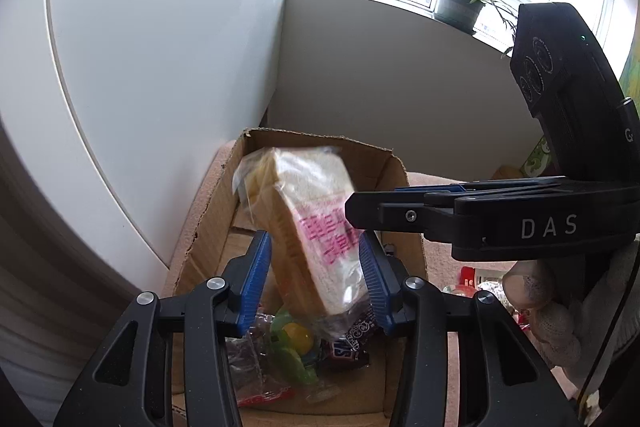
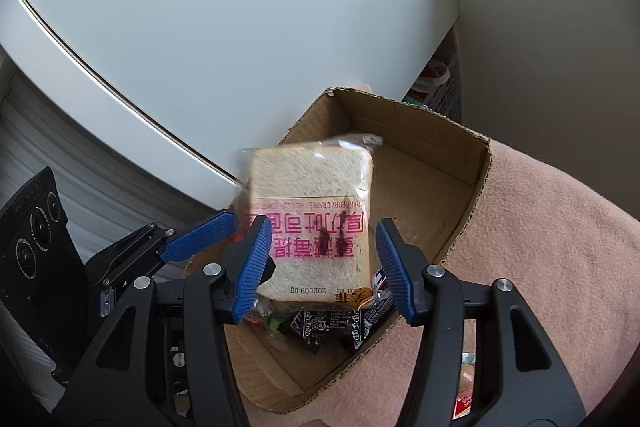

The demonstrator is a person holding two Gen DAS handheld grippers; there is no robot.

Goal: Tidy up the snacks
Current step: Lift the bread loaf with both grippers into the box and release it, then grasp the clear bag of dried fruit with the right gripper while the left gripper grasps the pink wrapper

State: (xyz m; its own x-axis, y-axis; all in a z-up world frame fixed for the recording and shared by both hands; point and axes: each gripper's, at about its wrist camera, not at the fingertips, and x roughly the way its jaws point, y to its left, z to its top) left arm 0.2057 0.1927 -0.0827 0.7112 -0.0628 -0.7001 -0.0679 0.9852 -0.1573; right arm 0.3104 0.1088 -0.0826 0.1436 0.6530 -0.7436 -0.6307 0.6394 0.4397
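Observation:
A wrapped slice of bread (image 1: pixel 316 227) with pink print hangs over an open cardboard box (image 1: pixel 208 219). My left gripper (image 1: pixel 314 241) is shut on its near edge, one blue pad on each face. The top of the slice is blurred. In the right wrist view the bread (image 2: pixel 312 187) shows face-on, lying beyond my right gripper (image 2: pixel 322 223), whose jaws stand apart with a sliver of gap at the right pad. One blue finger (image 2: pixel 196 239) of the left gripper reaches the slice from the left. The right gripper (image 1: pixel 350 205) comes in from the right.
The box (image 2: pixel 440 163) sits on a pink blanket (image 2: pixel 540 247) and holds a Snickers bar (image 1: pixel 348 347), a yellow-green sweet (image 1: pixel 294 337) and dark packets (image 2: pixel 320 327). A white cabinet (image 1: pixel 160 47) stands close behind. A gloved hand (image 1: pixel 532 291) holds the right gripper.

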